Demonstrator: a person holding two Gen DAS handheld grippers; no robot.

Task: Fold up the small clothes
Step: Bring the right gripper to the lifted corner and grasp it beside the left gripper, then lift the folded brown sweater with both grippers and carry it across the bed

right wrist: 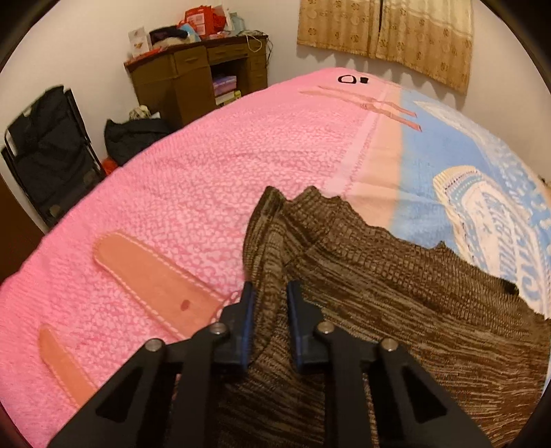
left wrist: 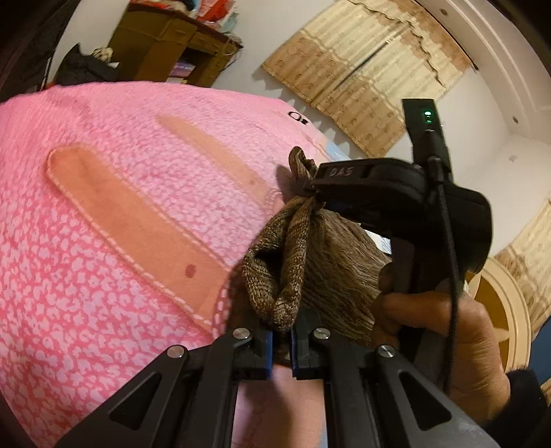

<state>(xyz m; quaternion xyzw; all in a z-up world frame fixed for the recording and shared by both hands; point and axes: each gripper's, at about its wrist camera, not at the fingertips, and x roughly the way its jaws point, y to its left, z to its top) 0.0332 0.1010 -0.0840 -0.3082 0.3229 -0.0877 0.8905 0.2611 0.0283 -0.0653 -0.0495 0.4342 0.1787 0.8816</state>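
A brown knit garment (left wrist: 310, 262) hangs bunched above the pink blanket (left wrist: 120, 206). My left gripper (left wrist: 282, 339) is shut on its lower fold. In the left wrist view my right gripper (left wrist: 310, 189) comes in from the right, held by a hand, and pinches the garment's upper corner. In the right wrist view the garment (right wrist: 378, 293) spreads to the right over the blanket (right wrist: 206, 172), and my right gripper (right wrist: 270, 306) has a ridge of the knit between its blue pads.
The bed has a pink half and a blue-and-white half (right wrist: 465, 193). A brown wooden desk (right wrist: 199, 75) with clutter stands at the far wall, a black chair and bags (right wrist: 51, 148) to the left, curtains (right wrist: 396, 31) at the back.
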